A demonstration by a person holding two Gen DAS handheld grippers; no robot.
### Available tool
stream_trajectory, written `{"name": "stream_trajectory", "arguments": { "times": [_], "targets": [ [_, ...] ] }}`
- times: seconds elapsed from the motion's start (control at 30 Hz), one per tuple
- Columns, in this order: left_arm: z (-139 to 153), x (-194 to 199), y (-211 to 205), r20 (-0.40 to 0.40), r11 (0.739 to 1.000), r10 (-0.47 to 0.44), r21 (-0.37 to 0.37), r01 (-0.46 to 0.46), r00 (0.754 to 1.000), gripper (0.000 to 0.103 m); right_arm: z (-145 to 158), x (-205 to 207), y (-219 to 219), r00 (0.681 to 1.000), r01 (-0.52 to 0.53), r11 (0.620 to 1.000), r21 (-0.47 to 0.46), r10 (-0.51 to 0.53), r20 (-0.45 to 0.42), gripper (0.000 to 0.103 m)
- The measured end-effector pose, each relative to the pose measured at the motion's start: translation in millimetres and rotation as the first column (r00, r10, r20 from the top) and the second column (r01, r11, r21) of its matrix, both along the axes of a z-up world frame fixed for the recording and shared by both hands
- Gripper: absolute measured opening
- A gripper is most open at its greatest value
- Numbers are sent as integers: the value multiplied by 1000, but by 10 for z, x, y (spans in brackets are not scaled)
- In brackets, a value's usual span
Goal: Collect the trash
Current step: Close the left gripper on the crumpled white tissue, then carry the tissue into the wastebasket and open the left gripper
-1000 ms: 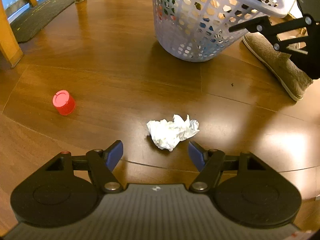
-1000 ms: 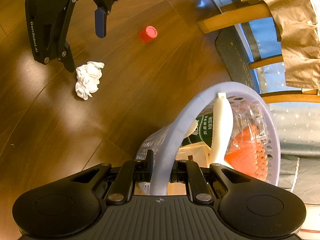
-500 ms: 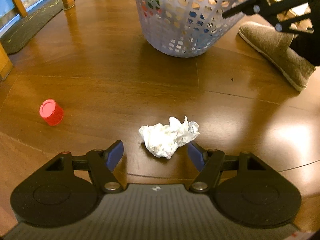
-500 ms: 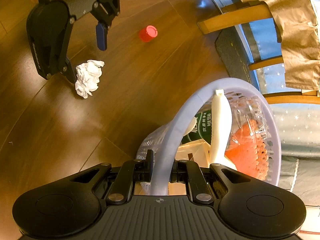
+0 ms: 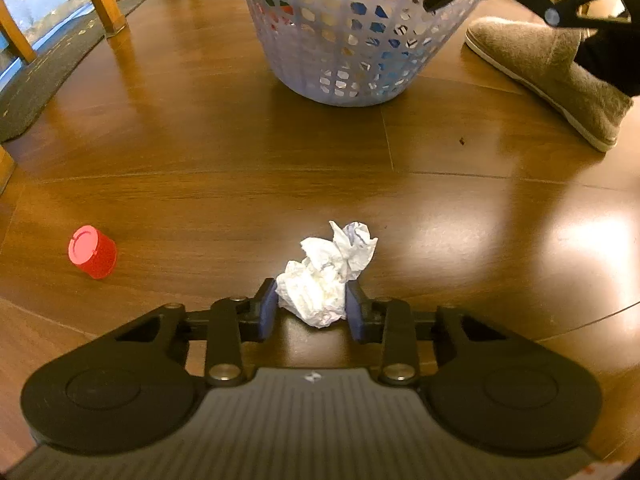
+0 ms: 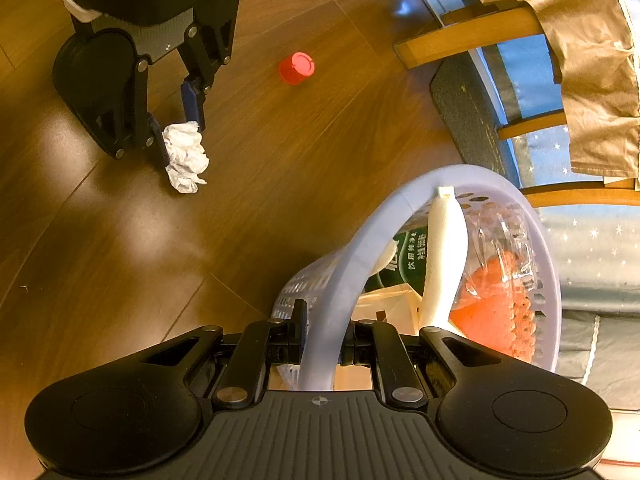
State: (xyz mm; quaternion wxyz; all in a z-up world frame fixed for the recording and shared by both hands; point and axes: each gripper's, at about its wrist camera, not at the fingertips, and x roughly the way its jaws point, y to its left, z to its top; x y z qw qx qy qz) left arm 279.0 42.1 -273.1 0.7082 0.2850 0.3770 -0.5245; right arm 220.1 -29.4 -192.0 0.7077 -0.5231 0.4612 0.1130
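Two grippers were at work over the wooden floor. Left gripper low, jaws closing on the crumpled paper wad, blue pads touching it on both sides; wad on the floor. Right gripper clamped on the rim of the lavender basket (already holding a green-labelled package and clear plastic). Red cap lay well apart from the wad. Tan shoe beside the basket.

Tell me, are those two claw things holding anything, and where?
The left gripper is closing on the crumpled white paper wad, pads at its lower sides. The right gripper is shut on the pale lavender plastic basket, at its rim.
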Motion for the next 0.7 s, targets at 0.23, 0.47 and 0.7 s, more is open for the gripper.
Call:
{"name": "stream_trajectory", "arguments": {
  "times": [0.23, 0.47, 0.7],
  "targets": [
    [247, 91, 134, -20, 999, 41, -14, -42, 999, 27, 4, -36, -13, 1000, -21, 1000, 1, 21, -1, 9],
    [880, 249, 321, 7, 991, 103, -81, -102, 995, 27, 1, -82, 24, 998, -59, 998, 0, 59, -5, 9],
    [1768, 404, 348, 53, 973, 141, -190, -129, 989, 27, -31, -110, 52, 997, -82, 997, -2, 82, -7, 9]
  ]
}}
